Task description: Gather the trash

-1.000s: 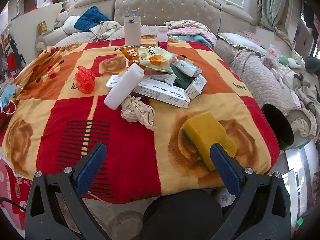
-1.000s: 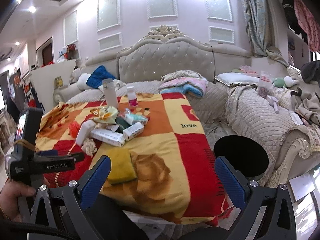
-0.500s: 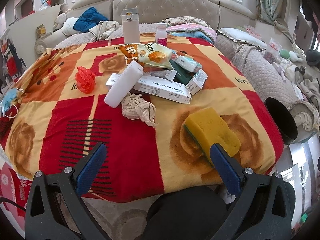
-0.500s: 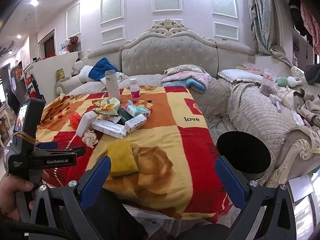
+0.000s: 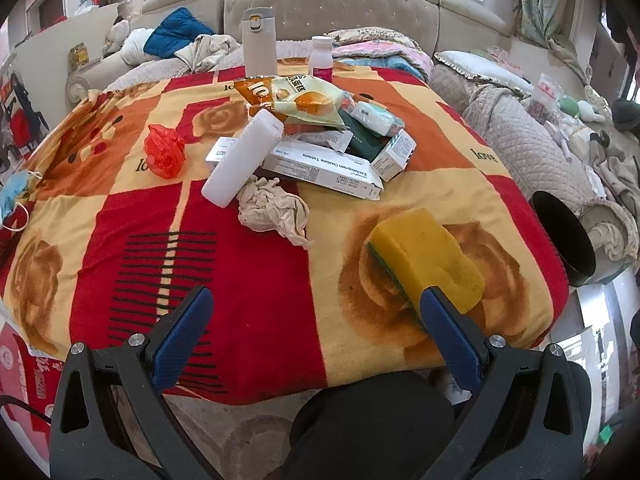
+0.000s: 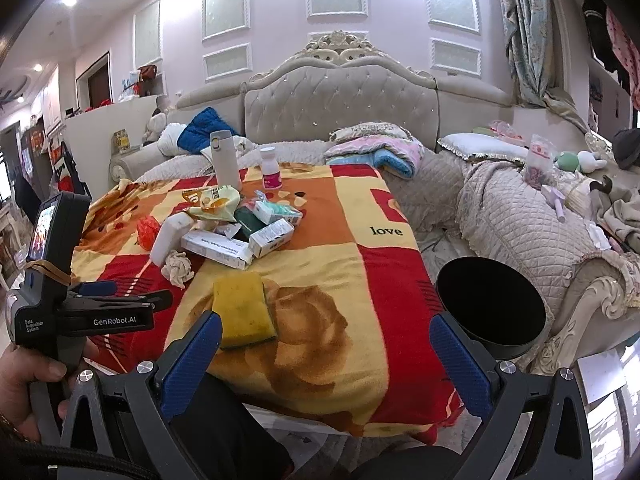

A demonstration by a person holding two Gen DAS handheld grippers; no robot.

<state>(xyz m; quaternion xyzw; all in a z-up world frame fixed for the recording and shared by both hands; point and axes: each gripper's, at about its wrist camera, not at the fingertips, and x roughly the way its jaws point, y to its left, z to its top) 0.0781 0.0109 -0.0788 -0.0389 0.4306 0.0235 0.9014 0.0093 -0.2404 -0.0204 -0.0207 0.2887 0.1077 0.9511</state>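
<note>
This is a lived-in home, a sitting room by its furniture. A tufted, carved-frame sofa (image 6: 340, 108) runs along the panelled wall (image 6: 336, 16), with quilted covers (image 6: 516, 216), folded bedding (image 6: 376, 152) and a soft toy (image 6: 576, 160) on it. Heavy curtains (image 6: 532, 40) hang at the right, and a rose-patterned blanket (image 5: 256, 264) covers the table.

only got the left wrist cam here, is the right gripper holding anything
observer: no, the right gripper is open and empty, short of the table's near edge.
operator: can you see into the bin
observer: the black bin tilts its mouth toward the right camera, but the inside is too dark to tell.
operator: where's my left gripper from there
observer: the left gripper shows side-on at the far left, near the crumpled tissue.
</note>
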